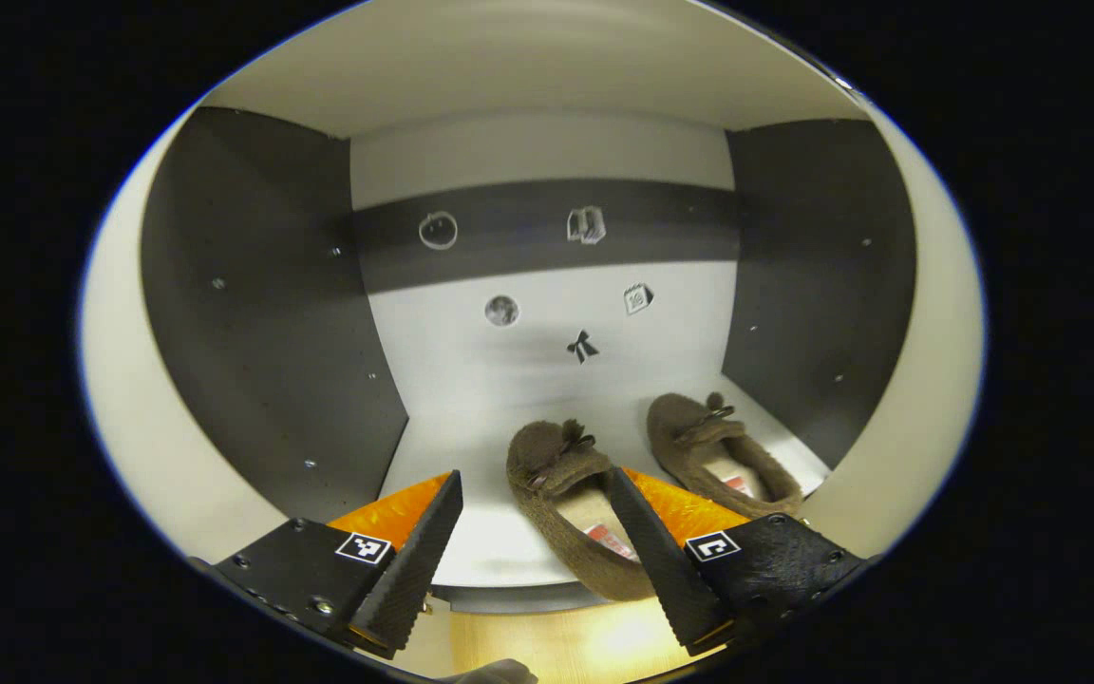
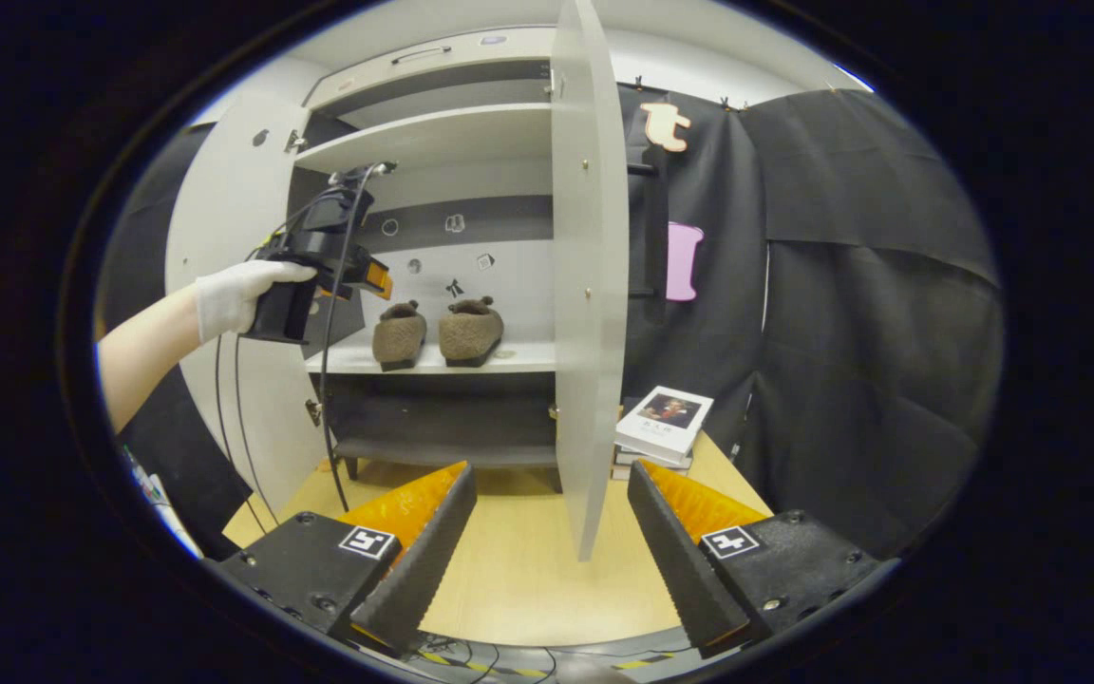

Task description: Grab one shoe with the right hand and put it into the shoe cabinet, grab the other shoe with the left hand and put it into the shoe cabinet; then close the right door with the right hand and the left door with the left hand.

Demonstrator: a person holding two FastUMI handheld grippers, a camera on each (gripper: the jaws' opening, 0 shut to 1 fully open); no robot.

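Shoes sit side by side on a shelf (image 2: 518, 357) inside the shoe cabinet (image 2: 433, 142). There are 2 of them, brown and fuzzy, with their toes toward the back wall. In the left gripper view, the near shoe (image 1: 571, 508) lies just in front of the left tool (image 1: 537, 560), and the other shoe (image 1: 723, 456) lies beside it on the right, close to the cabinet's dark side wall. The left tool's 2 fingers are spread wide and hold nothing. One finger hides part of the near shoe.

In the right gripper view, a gloved hand (image 2: 238, 290) holds the left tool up at the shelf, just beside the shoes. The right tool (image 2: 552, 541) is well back from the cabinet, over the wooden bench (image 2: 528, 570). Its fingers are wide apart too, with nothing between them. The right door (image 2: 590, 285) stands open, edge toward the camera. The left door (image 2: 224, 237) is open as well. A stack of books (image 2: 661, 423) rests on the bench next to the right door.
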